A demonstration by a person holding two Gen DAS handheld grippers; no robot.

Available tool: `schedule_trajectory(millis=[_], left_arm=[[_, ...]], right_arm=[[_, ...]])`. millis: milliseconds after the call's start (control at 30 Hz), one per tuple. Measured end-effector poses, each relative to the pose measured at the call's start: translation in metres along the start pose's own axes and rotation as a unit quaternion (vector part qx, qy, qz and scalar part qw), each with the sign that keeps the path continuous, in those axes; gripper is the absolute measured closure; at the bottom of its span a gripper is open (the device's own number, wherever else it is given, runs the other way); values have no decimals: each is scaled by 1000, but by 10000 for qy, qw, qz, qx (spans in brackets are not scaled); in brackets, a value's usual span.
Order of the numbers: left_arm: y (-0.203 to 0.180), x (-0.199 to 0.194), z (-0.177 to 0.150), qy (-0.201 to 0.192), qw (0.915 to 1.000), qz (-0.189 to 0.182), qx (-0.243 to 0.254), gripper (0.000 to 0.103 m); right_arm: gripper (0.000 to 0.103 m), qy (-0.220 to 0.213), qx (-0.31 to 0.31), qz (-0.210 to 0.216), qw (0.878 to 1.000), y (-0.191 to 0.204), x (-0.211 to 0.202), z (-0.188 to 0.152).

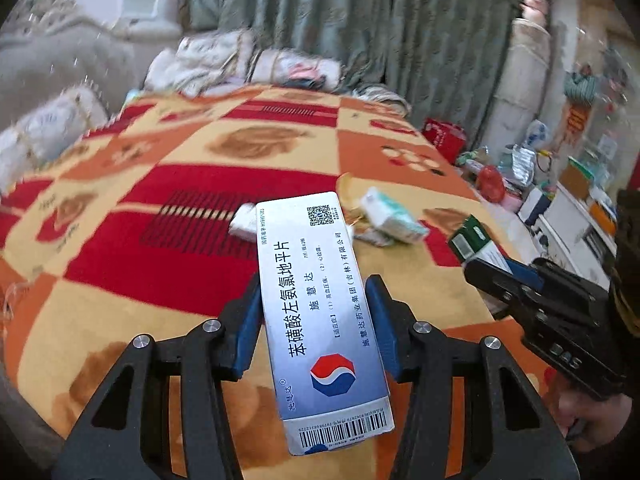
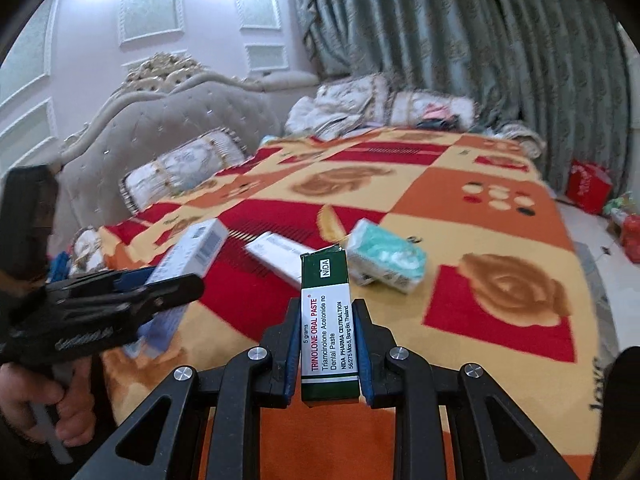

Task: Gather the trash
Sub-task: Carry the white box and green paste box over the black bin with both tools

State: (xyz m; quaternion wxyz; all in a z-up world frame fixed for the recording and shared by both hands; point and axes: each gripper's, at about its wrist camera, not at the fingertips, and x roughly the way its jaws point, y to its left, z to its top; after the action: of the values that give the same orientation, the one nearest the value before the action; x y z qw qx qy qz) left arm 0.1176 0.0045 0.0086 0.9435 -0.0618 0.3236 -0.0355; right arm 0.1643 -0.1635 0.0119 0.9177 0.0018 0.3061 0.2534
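Both claws are full. Left claw [image 1: 316, 320], with its black arms and blue pads, is clamped on a long, flat pale-blue cardboard medicine box [image 1: 316, 312]; the pads press its two long edges. Its top face carries dark Chinese lettering, a red-and-blue octagon logo, a QR code at the far end and a barcode on the white flap nearest me. It sticks out forward, lifted clear of the bed.

Over in my right claw [image 2: 326, 340] I grip a narrow dark-green carton with a white label panel [image 2: 326, 320], printed in red "TRINOLONE ORAL PASTE". The pads squeeze its long sides, and its torn far flap stands up ragged.

Below both lies the fleecy blanket of red, orange and cream squares with brown rose shapes [image 2: 480, 216], spread over the bed. On it, near the middle, rest a white-and-teal soft tissue pack [image 2: 386, 258], a small white oblong box [image 2: 276, 256] just beside it, and a curved orange peel-like scrap [image 2: 330, 220] behind them.

Further back I see a grey tufted headboard [image 2: 168, 120], a fringed patterned pillow [image 2: 184, 168] and heavy grey-green curtains [image 2: 460, 40].
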Motion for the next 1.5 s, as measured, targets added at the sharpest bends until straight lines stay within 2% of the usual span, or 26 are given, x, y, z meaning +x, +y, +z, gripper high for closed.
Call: schedule_trajectory(millis=[167,300,467,733,1167,1400,1500], left_arm=[[-17,-12,2,-100,9997,-208,-21,55],[-31,-10,-1,-186,9991,-253,282,55],[-25,-5,-4,-95,9995,-214,225,55],[-27,-8,-5,-168,9990,-281,307,55],[-31,-6,-8,-116,9985,-331,416,55],[-49,-6,0,-132,9961,-386,776,54],[-57,-6,3,-114,9961,-436,761,54]], right_arm=[[80,-181,55,-391,9991,-8,-12,-1],[80,-108,77,-673,9976,-19,-14,-6],[80,-86,152,-862,9961,-34,-23,-11],[80,-142,373,-1145,9926,-53,-30,-13],[80,-333,517,-1148,9915,-64,-47,-11],[80,-521,718,-1255,9881,-78,-68,-11],[80,-536,836,-1359,9857,-88,-76,-13]])
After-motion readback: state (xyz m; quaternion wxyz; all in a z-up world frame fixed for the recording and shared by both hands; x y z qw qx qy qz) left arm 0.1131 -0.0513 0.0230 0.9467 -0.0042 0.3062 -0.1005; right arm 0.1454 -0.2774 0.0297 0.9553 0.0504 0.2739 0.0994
